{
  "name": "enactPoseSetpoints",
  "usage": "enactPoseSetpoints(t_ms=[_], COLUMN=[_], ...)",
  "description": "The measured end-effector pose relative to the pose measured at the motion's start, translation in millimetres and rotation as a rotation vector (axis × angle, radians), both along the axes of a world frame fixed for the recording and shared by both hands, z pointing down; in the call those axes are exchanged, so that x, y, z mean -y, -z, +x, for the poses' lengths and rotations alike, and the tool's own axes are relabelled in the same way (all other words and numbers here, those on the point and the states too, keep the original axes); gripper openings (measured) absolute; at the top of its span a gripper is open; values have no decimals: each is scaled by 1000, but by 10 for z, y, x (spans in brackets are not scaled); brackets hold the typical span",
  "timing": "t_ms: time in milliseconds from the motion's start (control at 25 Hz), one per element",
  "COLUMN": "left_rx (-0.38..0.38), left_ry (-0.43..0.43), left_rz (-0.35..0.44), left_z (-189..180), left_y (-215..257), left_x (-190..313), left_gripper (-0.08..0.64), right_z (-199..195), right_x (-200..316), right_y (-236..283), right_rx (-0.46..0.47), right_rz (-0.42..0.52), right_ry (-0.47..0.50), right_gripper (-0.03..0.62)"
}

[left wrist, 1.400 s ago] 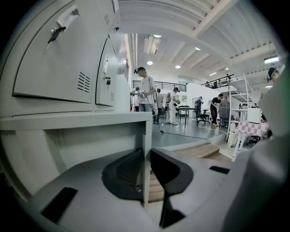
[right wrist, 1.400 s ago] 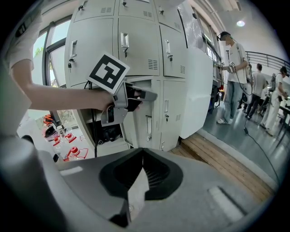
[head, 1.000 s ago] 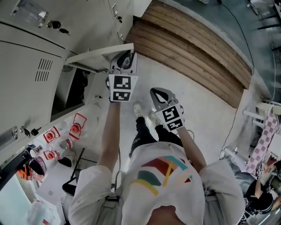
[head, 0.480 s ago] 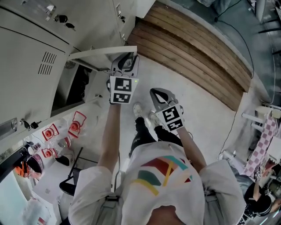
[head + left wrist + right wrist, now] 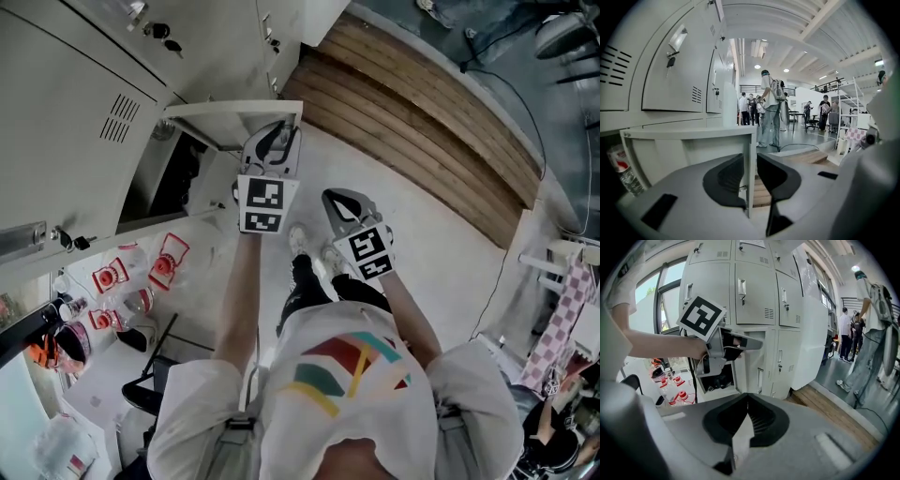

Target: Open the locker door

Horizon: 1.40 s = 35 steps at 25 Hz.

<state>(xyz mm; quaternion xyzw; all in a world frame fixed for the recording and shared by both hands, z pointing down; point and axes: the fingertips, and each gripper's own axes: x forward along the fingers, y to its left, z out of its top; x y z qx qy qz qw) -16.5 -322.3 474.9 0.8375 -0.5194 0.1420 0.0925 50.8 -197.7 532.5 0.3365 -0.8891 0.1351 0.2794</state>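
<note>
The grey locker door (image 5: pixel 234 114) stands swung out from its dark compartment (image 5: pixel 173 178). My left gripper (image 5: pixel 274 136) is at the door's free edge. In the left gripper view that edge (image 5: pixel 750 154) runs upright between the jaws of the left gripper (image 5: pixel 750 176). The jaws have just been opening. The left pad lies near the edge and a gap shows at the right pad. My right gripper (image 5: pixel 339 199) hangs beside it over the floor, shut and empty (image 5: pixel 746 413). The right gripper view shows the left gripper (image 5: pixel 747 342) in front of the compartment (image 5: pixel 717 378).
Several water bottles with red labels (image 5: pixel 141 281) lie on the floor below the lockers. A wooden platform (image 5: pixel 422 112) runs past the locker row. Keys hang in other locker doors (image 5: pixel 161 33). The person's feet (image 5: pixel 300 239) are below the grippers. People (image 5: pixel 771 108) stand far down the hall.
The left gripper has moved right and away from the lockers, and the door has swung further out with it. The right gripper has stayed put.
</note>
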Motion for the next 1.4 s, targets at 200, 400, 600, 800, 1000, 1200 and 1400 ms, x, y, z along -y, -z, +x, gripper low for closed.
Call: enactPoseSetpoints(t_ms=[200,400,600,800,1000,1200,1400], left_rx=[-36,-41,-60,-126,-27,-3,6], left_ry=[29,110,212,429,590,647,682], left_rz=[44,127,212,267,361,430,423], left_z=[-35,-215,-490,-1071,-1494,-1714,-1819], left_y=[297,737,1207,1617,1952,2166,2217], left_x=[-292,-647,-1001,-1416,-1757,-1980,-2119], left_gripper=[75,26,17,17,17,17,17], right_z=[-80,-255,-489,-917,-1286,-1564,-1700], right_x=[-52,-35,44,-6,-129,-315,-441], right_y=[258,712,1183,1755,2260,2512,2537], right_rx=[44,112,162,245,347,417,444], right_rz=[42,140,247,354,425,451,433], right_ry=[20,62,104,169,216,271,313], right_gripper=[5,5,5,5,5,5,5])
